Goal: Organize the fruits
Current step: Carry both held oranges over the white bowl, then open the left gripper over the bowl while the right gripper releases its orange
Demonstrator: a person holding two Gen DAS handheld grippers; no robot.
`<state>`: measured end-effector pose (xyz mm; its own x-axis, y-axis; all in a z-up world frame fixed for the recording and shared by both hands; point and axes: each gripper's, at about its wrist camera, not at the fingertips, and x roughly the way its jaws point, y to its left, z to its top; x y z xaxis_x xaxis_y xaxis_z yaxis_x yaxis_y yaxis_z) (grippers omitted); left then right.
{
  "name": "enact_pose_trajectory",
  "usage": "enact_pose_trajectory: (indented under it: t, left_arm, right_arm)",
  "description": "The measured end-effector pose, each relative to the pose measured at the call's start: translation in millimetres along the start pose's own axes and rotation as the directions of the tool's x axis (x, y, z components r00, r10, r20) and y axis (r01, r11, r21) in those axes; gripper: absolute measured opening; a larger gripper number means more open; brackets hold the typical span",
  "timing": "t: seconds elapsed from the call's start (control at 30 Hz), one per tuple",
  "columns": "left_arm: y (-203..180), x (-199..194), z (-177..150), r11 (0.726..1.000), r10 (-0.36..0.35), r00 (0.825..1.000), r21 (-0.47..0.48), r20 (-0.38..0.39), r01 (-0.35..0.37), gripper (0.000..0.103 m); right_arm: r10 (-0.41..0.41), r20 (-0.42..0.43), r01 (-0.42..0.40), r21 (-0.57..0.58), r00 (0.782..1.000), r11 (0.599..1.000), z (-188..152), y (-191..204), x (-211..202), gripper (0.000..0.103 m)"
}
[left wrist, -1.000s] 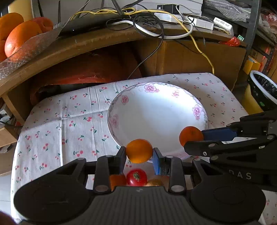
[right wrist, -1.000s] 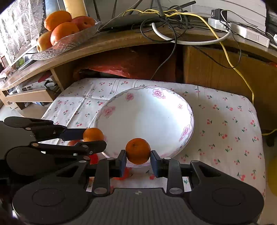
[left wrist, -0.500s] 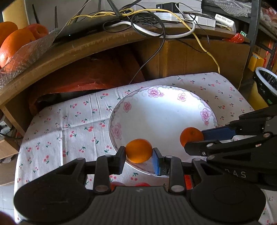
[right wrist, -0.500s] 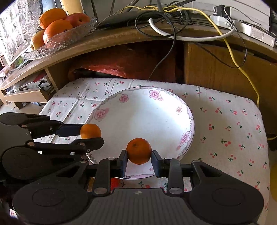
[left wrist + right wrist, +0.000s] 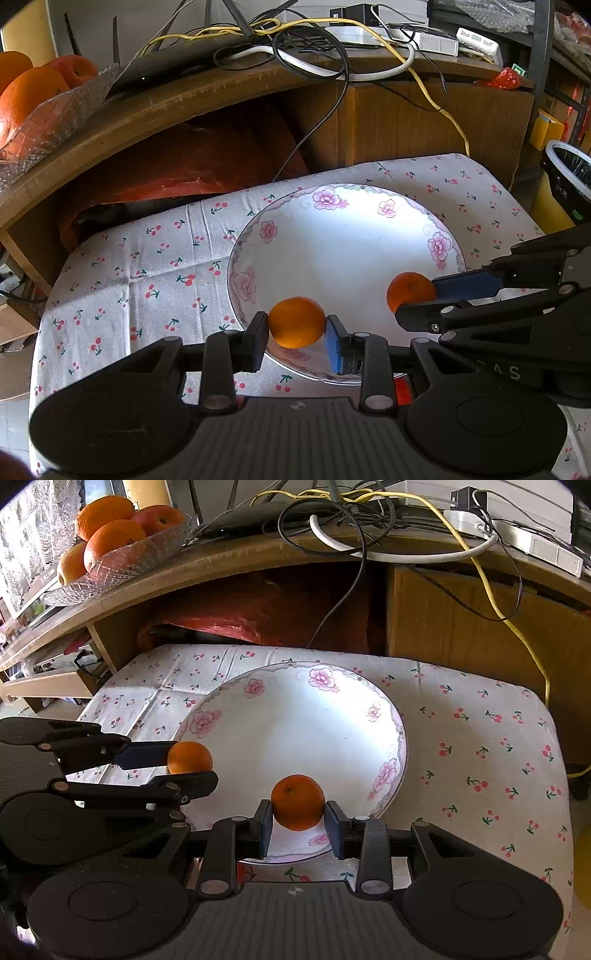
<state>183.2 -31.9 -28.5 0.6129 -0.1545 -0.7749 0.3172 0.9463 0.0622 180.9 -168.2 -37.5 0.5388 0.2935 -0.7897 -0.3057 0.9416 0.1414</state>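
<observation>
Wooden desk spans the background, carrying tangled cables and a glass bowl of oranges and apples at its left end. Below it, a cherry-print cloth covers a low surface. A white plate with pink flowers on its rim lies on the cloth.

Left gripper is closed on an orange; the fruit sits between the two fingertips, over the plate's near-left rim. Right gripper is closed on a second orange, likewise clamped between its fingertips, over the plate's near rim. In each wrist view the other gripper enters from the side with its fruit at the tips. Whether either fruit touches the plate cannot be told. A red object, mostly hidden, shows beside the left gripper's body.
</observation>
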Motion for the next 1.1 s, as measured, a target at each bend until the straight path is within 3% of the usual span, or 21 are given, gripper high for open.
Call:
enact_pose_trajectory:
  t: [0.4, 1.1]
  left_arm:
    - [1.5, -0.1, 0.8, 1.000, -0.005, 1.000, -0.012, -0.002, 0.005, 0.041]
    - [6.5, -16.8, 1.6, 0.999, -0.016, 0.999, -0.027, 0.036, 0.017, 0.051]
  right_arm:
    - [-0.008, 0.004, 0.008, 0.007, 1.000, 1.000, 0.6, -1.2, -2.4, 0.032]
    - [-0.012, 0.051, 0.012, 0.002, 0.999, 1.000, 5.1, 0.1, -23.8, 0.041]
